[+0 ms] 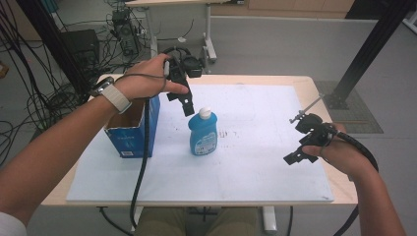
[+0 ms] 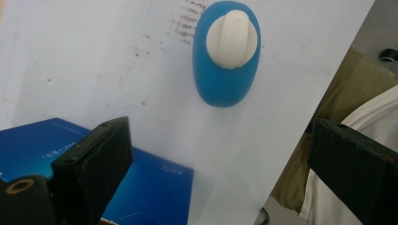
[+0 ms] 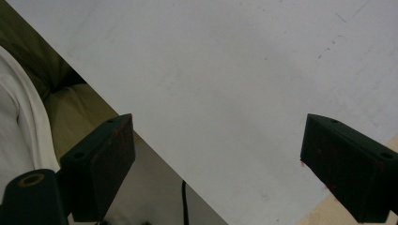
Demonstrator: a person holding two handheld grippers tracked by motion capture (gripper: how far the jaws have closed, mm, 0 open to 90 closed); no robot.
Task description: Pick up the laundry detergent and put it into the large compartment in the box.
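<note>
While the left gripper (image 1: pixel 188 109) hovers wide open just above the blue bottle (image 1: pixel 203 132), a blue box (image 1: pixel 132 132) stands near the bench's (image 1: pixel 275 162) left edge. Near its right edge, the right gripper (image 1: pixel 294 158) hangs open, holding nothing.

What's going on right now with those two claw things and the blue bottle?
Left gripper open, above the blue bottle, not touching. Right gripper open, empty, near the table's right edge. Bottle upright beside the blue box. Nothing blocking.

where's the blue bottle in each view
High view: blue bottle stands upright at centre, right of the blue box, below the left gripper.
Left gripper view: seen from above, upper middle, white cap up.
Right gripper view: not in it.
Shared landmark: the white sheet.
</note>
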